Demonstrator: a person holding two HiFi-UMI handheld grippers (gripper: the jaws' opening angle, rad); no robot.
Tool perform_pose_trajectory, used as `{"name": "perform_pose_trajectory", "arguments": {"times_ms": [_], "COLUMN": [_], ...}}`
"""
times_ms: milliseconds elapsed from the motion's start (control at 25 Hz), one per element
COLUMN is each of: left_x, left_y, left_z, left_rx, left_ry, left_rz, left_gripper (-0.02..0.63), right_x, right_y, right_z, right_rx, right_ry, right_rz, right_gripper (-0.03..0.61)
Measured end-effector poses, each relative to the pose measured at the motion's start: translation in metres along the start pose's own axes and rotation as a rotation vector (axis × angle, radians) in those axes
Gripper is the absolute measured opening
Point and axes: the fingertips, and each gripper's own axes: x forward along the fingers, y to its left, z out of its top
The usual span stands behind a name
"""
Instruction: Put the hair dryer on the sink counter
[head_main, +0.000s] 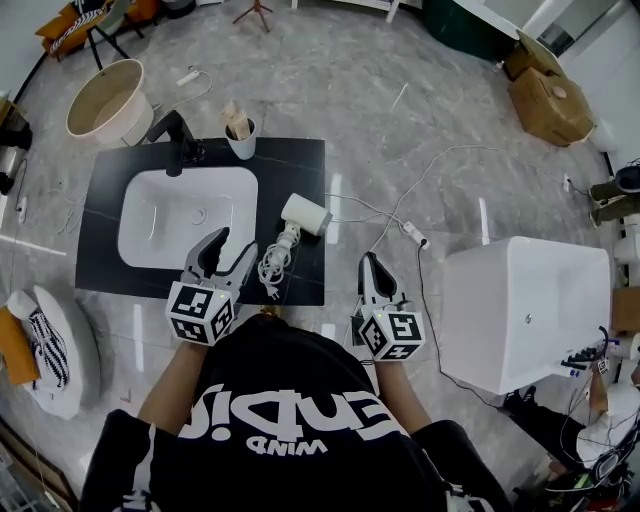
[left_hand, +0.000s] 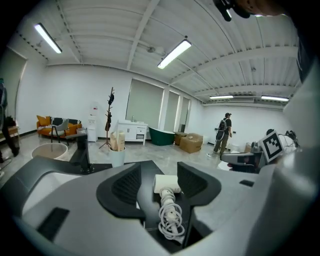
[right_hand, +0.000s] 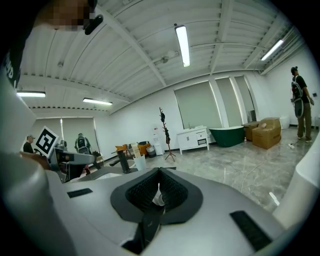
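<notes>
The white hair dryer (head_main: 305, 214) lies on its side at the right end of the black sink counter (head_main: 300, 160), its coiled white cord (head_main: 273, 265) bunched in front of it. My left gripper (head_main: 235, 242) hovers at the counter's front edge just left of the cord, jaws apart and empty. In the left gripper view the hair dryer (left_hand: 166, 182) and the cord (left_hand: 171, 217) show beyond the gap of the left gripper (left_hand: 159, 175), untouched by the pads. My right gripper (head_main: 368, 258) hangs off the counter's right front corner, its jaws together. The right gripper (right_hand: 159, 187) holds nothing.
A white basin (head_main: 185, 215), a black faucet (head_main: 175, 135) and a cup of brushes (head_main: 241, 135) occupy the counter's left and back. A white bathtub (head_main: 525, 310) stands at right. A power strip and cables (head_main: 415, 235) lie on the floor. A person (left_hand: 225, 132) stands far off.
</notes>
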Motion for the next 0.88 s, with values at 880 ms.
{"name": "perform_pose_trajectory", "arguments": {"times_ms": [880], "left_x": [-0.016], "left_y": [0.03], "left_z": [-0.01], "left_rx": [-0.022], "left_ry": [-0.167], "left_rz": [0.131], "left_gripper": [0.009], "right_x": [0.008], "right_y": [0.015], "right_z": [0.0], "right_rx": [-0.073], "right_ry": [-0.053], "right_rz": [0.015], "right_gripper": [0.023]}}
